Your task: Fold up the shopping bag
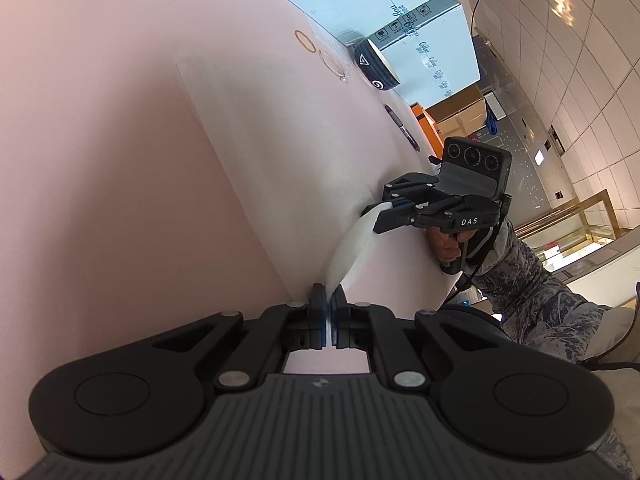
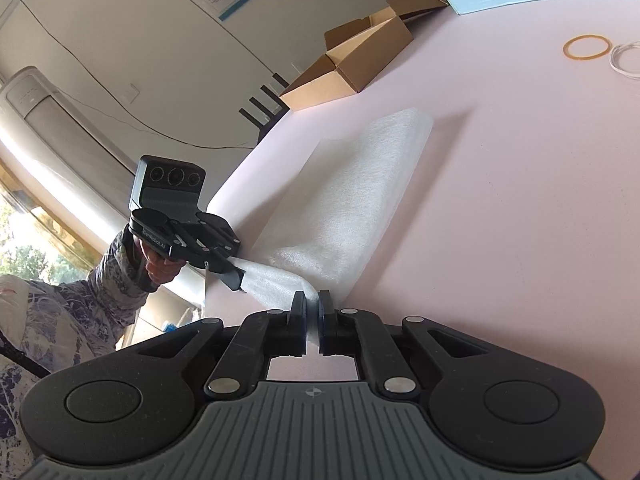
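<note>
On a pale pink worktop [image 2: 520,208], a white, fibrous shopping bag [image 2: 348,200] lies folded into a long strip, its near end lifted off the surface and pinched at two corners. The left gripper [image 1: 329,304] has its black fingers [image 1: 318,300] closed tight on one corner of the fabric, while the right gripper [image 2: 313,304] clamps the other; between them the bag's edge hangs in a short, slack curve. From the left wrist camera, the right gripper [image 1: 386,210] is held by a hand [image 1: 446,246] in a blue-and-white patterned sleeve [image 1: 532,292] at the worktop's edge. Farther along the surface lie a tan rubber band [image 2: 587,47], a clear ring [image 2: 626,58] beside it, a dark pen [image 1: 402,128] and a dark bowl with white markings [image 1: 376,66], all well apart from the bag. An open brown cardboard box [image 2: 352,64] stands at the far edge; whether it rests on the worktop or behind it is hard to tell.
</note>
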